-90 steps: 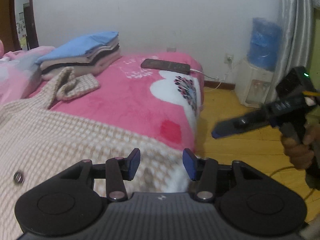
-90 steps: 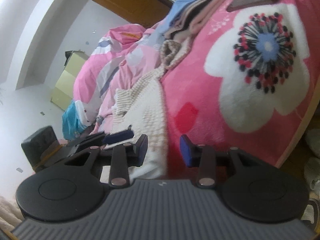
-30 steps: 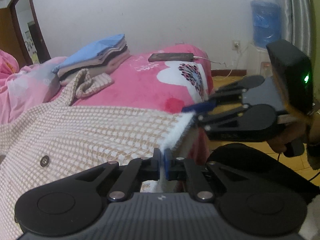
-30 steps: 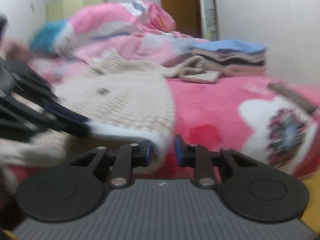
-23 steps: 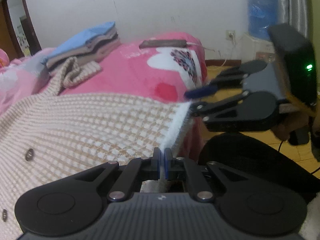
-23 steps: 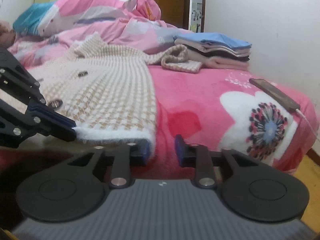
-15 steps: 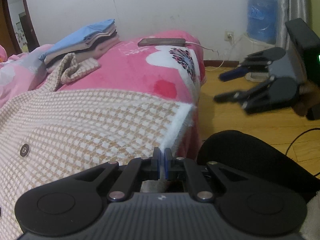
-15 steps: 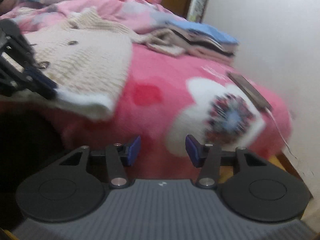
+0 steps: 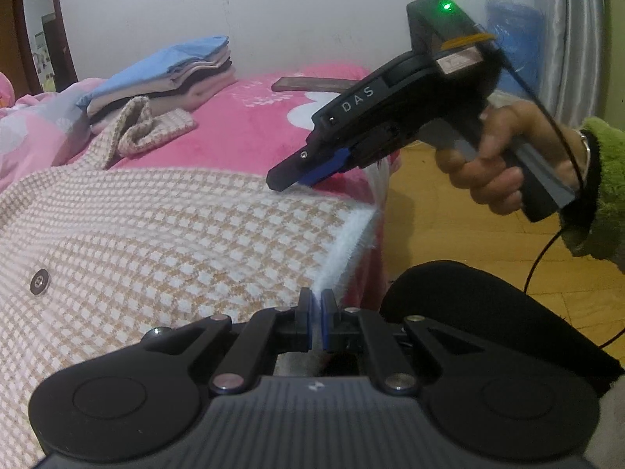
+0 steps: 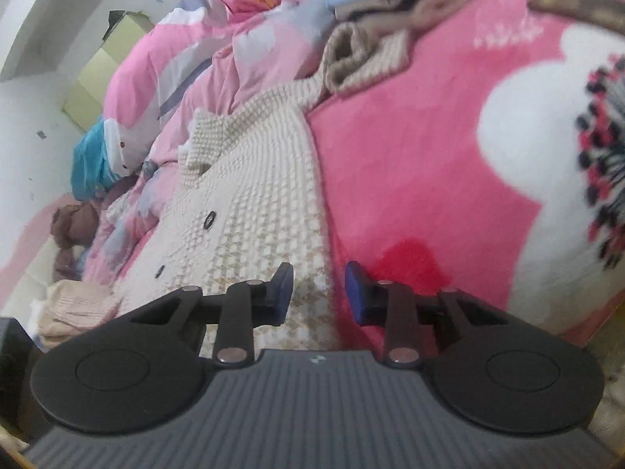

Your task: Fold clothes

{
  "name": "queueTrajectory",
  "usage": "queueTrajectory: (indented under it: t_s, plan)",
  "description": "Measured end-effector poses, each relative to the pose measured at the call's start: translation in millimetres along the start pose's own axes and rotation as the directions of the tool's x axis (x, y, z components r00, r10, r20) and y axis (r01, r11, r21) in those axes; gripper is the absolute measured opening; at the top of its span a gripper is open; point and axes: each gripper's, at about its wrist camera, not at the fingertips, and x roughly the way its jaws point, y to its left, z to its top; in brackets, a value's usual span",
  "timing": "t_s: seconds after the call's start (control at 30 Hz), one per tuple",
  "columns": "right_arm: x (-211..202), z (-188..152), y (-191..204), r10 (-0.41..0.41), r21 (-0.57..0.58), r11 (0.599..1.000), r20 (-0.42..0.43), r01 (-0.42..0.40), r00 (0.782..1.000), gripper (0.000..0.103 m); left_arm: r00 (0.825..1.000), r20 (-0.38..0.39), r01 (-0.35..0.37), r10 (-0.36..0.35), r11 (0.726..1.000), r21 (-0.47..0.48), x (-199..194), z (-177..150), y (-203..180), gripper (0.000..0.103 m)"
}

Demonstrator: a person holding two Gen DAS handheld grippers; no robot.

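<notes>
A beige-and-white checked knit cardigan (image 9: 164, 234) with dark buttons lies spread on the pink blanket (image 9: 250, 136). My left gripper (image 9: 316, 305) is shut on its fluffy white hem at the bed's near edge. My right gripper (image 9: 297, 176) hovers just above the cardigan's far hem corner; in the right wrist view it (image 10: 317, 291) is open and empty, over the cardigan's side edge (image 10: 273, 203). One sleeve (image 9: 144, 125) lies bunched toward the clothes stack.
A stack of folded clothes (image 9: 172, 74) with a blue top sits at the back of the bed. A phone (image 9: 308, 84) on a cable lies beyond. Pink quilts (image 10: 203, 39) pile at the head. Wooden floor (image 9: 449, 226) and a water dispenser (image 9: 515, 27) lie to the right.
My right gripper let go of the hem, swung away over the floor, and has come back in over the cardigan's far corner, open. My left gripper has stayed shut on the hem.
</notes>
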Motion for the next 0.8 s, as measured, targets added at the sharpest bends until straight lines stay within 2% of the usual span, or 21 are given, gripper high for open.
queueTrajectory:
  t_s: [0.17,0.2,0.3,0.47,0.57,0.6,0.67,0.73,0.8]
  plan:
    - [-1,-5,6,0.015,-0.010,1.000,-0.033,-0.015,0.999,0.027,1.000,0.009,0.017,-0.017,1.000,-0.011,1,-1,2,0.005]
    - [0,-7,10,0.002,-0.036,0.999,-0.036,-0.004,0.999,0.024,1.000,0.011,0.018,-0.018,1.000,-0.010,2,-1,2,0.005]
    - [-2,-9,21,-0.043,-0.106,0.994,-0.020,0.040,0.999,0.006,1.000,0.014,0.026,-0.026,1.000,-0.017,1,-1,4,0.005]
    - [-19,-10,45,-0.125,-0.257,0.956,0.096,0.145,0.988,0.002,0.999,0.018,0.037,-0.036,0.999,-0.032,0,-2,6,0.005]
    - [-2,-16,32,-0.202,-0.268,0.940,0.059,0.211,0.978,0.001,0.999,0.016,0.047,-0.046,0.998,-0.050,3,-3,8,0.006]
    - [-1,-17,28,-0.192,-0.261,0.944,0.065,0.202,0.979,0.001,0.999,0.016,0.050,-0.050,0.997,-0.058,3,-3,9,0.006]
    - [-2,-19,29,-0.200,-0.274,0.938,0.081,0.215,0.976,0.002,0.998,0.020,0.065,-0.063,0.995,-0.075,1,-3,10,0.009]
    - [-4,-20,36,-0.227,-0.302,0.921,0.101,0.247,0.969,0.002,0.996,0.035,0.087,-0.084,0.993,-0.079,-7,-4,7,0.022]
    - [-6,-21,42,-0.252,-0.329,0.902,0.123,0.279,0.960,0.002,0.994,0.056,0.101,-0.098,0.993,-0.067,-19,-5,2,0.026]
